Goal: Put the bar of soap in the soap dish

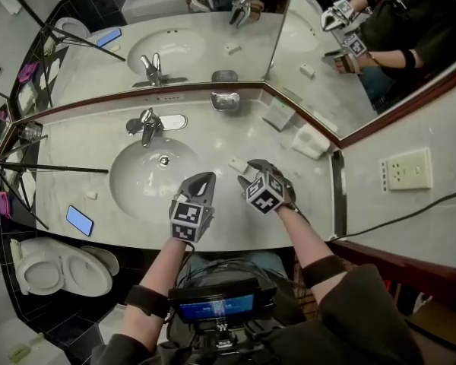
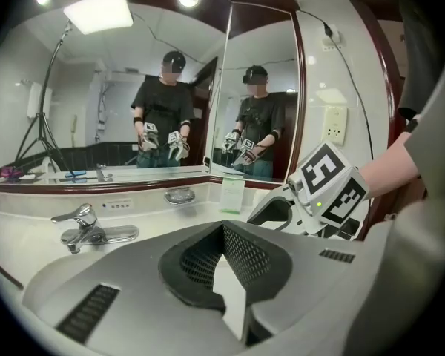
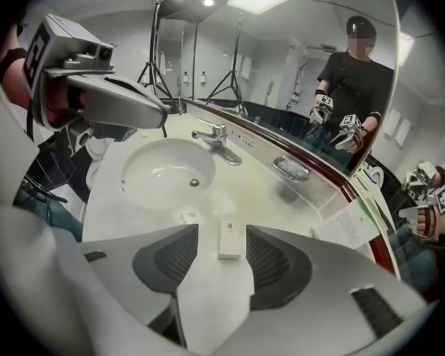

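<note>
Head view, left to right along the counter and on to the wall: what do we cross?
phone → faucet → left gripper → bar of soap → tent card → wall outlet. Skipped: soap dish and right gripper, which overlap the soap.

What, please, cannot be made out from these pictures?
- Mark on the white rectangular bar of soap: right gripper view, too small to read.
- Inside of the oval metal soap dish: small and glary in every view.
- Print on the white folded card: right gripper view, too small.
- The soap in the left gripper view: hidden behind the left gripper and its shut jaws.
</note>
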`<state>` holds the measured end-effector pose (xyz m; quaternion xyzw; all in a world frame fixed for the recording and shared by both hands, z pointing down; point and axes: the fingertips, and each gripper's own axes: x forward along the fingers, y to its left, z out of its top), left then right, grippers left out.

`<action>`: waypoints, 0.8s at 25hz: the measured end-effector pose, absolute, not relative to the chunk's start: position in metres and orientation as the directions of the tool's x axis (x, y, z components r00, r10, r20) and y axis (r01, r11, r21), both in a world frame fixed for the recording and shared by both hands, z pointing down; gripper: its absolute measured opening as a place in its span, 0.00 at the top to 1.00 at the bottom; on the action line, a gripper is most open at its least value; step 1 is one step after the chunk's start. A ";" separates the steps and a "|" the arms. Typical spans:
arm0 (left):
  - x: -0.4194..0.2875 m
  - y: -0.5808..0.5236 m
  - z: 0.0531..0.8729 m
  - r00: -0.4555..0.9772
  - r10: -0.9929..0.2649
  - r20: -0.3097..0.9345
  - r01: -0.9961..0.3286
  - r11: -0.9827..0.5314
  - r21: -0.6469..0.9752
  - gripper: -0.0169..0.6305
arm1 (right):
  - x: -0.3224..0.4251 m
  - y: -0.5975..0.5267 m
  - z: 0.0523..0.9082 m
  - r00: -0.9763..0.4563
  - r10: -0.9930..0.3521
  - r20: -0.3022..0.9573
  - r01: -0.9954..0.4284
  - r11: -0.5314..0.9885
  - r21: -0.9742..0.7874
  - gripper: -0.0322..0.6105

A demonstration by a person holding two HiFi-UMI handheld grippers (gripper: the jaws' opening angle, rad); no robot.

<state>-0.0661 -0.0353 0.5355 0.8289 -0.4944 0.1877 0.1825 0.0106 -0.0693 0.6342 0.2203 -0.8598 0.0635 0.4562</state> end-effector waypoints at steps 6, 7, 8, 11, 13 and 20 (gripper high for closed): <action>-0.073 -0.036 0.551 0.436 -0.746 0.503 -0.891 -0.436 0.127 0.97 | 0.000 -0.087 0.682 -0.390 -0.238 0.889 -0.354 0.930 0.094 0.48; -0.074 -0.036 0.553 0.436 -0.746 0.504 -0.892 -0.434 0.129 0.97 | 0.000 -0.090 0.691 -0.375 -0.224 0.900 -0.345 0.934 0.089 0.48; -0.075 -0.036 0.554 0.434 -0.746 0.504 -0.893 -0.430 0.132 0.97 | -0.001 -0.092 0.698 -0.361 -0.210 0.909 -0.336 0.938 0.084 0.48; -0.081 -0.032 0.559 0.426 -0.749 0.507 -0.898 -0.417 0.139 0.97 | -0.004 -0.098 0.716 -0.331 -0.180 0.926 -0.324 0.944 0.068 0.48; -0.086 -0.031 0.563 0.418 -0.751 0.511 -0.903 -0.406 0.142 0.97 | -0.005 -0.103 0.728 -0.317 -0.168 0.934 -0.325 0.944 0.059 0.48; -0.105 -0.021 0.574 0.378 -0.757 0.532 -0.923 -0.355 0.150 0.97 | -0.006 -0.103 0.757 -0.278 -0.109 0.954 -0.325 0.946 0.014 0.56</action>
